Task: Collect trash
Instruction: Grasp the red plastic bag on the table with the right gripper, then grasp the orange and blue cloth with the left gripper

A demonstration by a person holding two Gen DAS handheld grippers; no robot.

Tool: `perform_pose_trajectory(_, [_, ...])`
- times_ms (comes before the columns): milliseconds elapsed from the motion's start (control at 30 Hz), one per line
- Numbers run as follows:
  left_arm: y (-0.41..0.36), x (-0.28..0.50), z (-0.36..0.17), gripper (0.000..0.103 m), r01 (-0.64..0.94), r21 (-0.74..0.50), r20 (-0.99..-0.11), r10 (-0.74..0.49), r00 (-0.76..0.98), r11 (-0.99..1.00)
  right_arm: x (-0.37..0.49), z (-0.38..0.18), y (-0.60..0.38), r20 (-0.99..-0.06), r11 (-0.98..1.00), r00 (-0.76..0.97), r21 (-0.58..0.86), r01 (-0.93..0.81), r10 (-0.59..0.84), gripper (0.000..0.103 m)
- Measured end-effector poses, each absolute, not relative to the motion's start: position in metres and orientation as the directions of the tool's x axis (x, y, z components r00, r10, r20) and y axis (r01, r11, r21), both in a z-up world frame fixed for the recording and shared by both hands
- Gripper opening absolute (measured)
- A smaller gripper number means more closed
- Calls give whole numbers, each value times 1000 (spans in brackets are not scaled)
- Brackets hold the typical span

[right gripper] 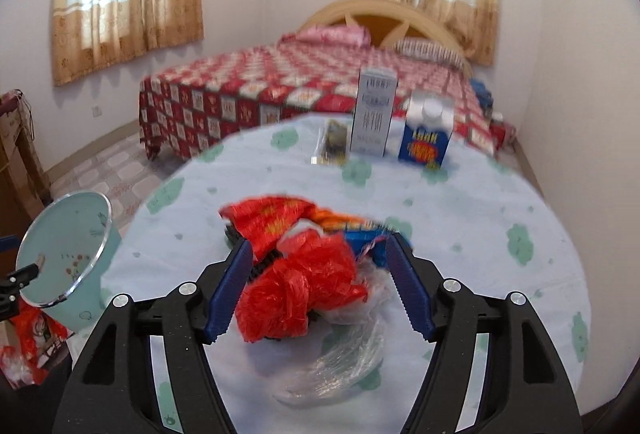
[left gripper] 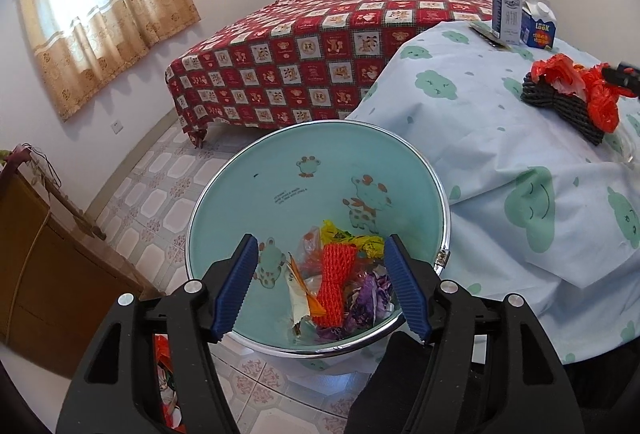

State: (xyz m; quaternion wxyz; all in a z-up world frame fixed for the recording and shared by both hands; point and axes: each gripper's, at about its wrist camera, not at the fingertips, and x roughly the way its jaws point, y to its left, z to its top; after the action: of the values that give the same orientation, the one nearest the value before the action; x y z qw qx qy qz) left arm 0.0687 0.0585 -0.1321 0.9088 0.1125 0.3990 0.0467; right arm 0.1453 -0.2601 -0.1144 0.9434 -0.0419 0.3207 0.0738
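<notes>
On the left stands the pale green round plastic bin with a chrome rim and cartoon animals (left gripper: 316,194), on the tiled floor just beside the bench (left gripper: 480,138), which is covered with a light blue cloth printed with green clouds. I think it stands there so that trash from the bench needs only a short way to go. I hold my left tongs (left gripper: 320,286) over its mouth, pointing down into it. The jaws are apart and nothing is between the blue pads; they are released. Below them, at the bottom of the bin, lie an orange foam net sleeve (left gripper: 334,282), a crumpled yellow wrapper (left gripper: 352,236) and some purple foil (left gripper: 370,298), so part of the trash is already collected.

More to the right, on the bench, my right tongs (right gripper: 320,286) are near the crumpled red plastic bag (right gripper: 300,290), which lies on a dark woven object (right gripper: 232,234), with a clear plastic bag (right gripper: 340,362) just beside it. These jaws also stand apart, one on each side of the red bag, and I do not see the pads pressing it. In my judgement this bag is the next piece to take.

At the far edge of the bench stand a tall white and blue carton (right gripper: 374,112) and a short blue carton with a white cap (right gripper: 428,138), both upright.
</notes>
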Motion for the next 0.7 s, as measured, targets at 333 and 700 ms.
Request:
perform_pose_trajectory(333, [47, 73, -116, 65, 10, 223, -694, 152, 704, 975, 117, -112, -272, -601, 972, 774, 21, -233, 198, 21])
perform_pose_trajectory(700, [-45, 97, -93, 65, 149, 203, -662, 24, 749, 968, 85, -93, -356, -530, 994, 842, 90, -61, 99, 21])
